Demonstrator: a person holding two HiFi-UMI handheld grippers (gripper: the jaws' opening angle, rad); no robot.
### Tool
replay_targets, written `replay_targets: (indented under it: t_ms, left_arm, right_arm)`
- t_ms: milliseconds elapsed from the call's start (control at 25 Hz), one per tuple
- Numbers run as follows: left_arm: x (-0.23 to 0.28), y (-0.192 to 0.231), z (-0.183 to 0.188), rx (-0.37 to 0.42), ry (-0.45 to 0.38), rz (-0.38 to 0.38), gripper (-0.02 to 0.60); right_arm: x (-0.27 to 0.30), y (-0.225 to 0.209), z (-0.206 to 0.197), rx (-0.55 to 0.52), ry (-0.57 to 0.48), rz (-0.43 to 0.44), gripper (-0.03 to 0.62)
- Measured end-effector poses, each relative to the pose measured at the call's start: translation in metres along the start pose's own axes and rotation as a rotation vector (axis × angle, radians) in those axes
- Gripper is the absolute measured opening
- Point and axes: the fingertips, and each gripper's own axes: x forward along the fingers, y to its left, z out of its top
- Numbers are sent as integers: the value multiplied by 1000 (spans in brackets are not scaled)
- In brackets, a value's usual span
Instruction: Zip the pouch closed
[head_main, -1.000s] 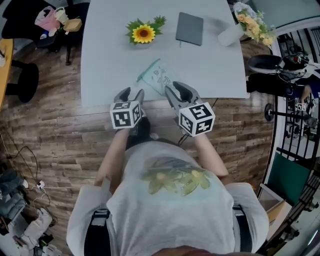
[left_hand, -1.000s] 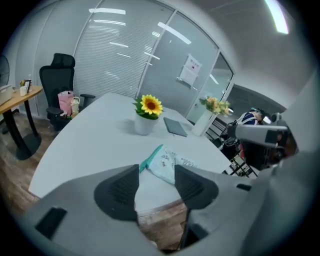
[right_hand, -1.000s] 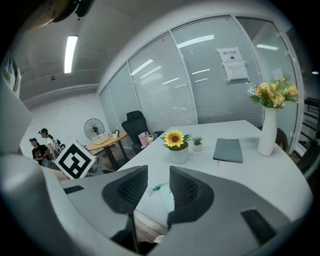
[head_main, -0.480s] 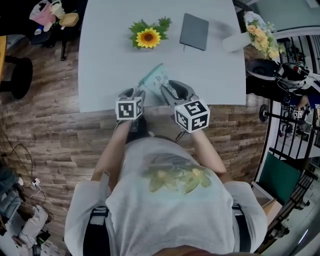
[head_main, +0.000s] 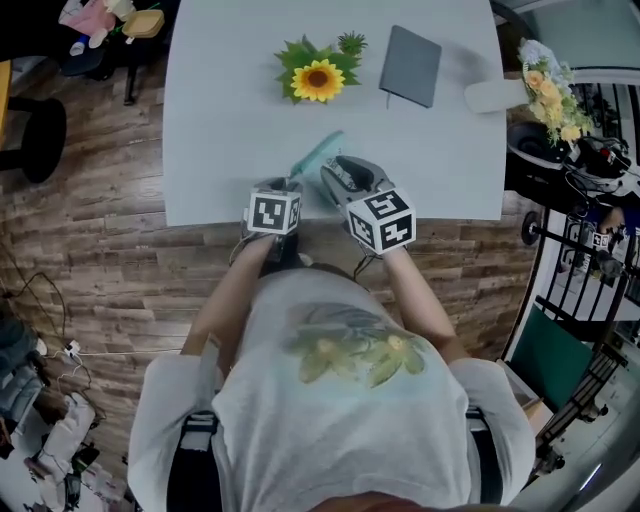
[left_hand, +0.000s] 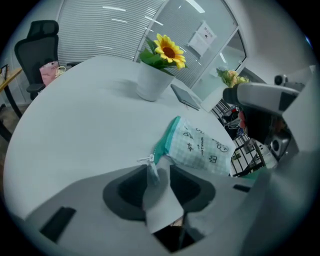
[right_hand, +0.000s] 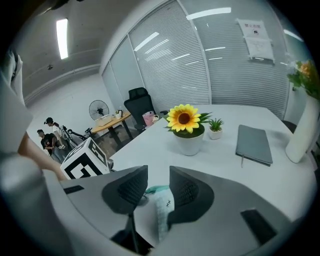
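At the tabletop's (head_main: 220, 120) near edge, the left claw (left_hand: 159, 169), its jaws just closing, straddles the mint pouch's (left_hand: 200, 150) zipper end without pinching it. Just beside it, the right claw (right_hand: 159, 177) stands open astride the pouch. Farther back sits a potted sunflower (head_main: 318, 80).

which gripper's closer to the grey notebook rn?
Right. The right gripper is at the pouch, on the side facing the notebook. The left gripper is at the pouch's opposite side, farther from the notebook.
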Motion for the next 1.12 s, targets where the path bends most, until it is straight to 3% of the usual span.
replay_targets:
  t_ms: [200,320,560,880,1120]
  left_arm:
    - [4,12,-1,22,29,18,32]
    - [3,14,0,15,27,-6,26]
    - [8,8,-6,81,27,-13,25]
    - [1,11,4,129,32,37,23]
    - [4,9,7,166,58,64,23]
  right_arm:
    - [30,15,-6,-84,87,77,127]
    - [46,26,-10,-170,142,114,127]
    - [67,37,-17,-278,217,149,127]
    - [80,28,-14,-329,284,205,127]
    - [101,29,-21,-254,363,329,127]
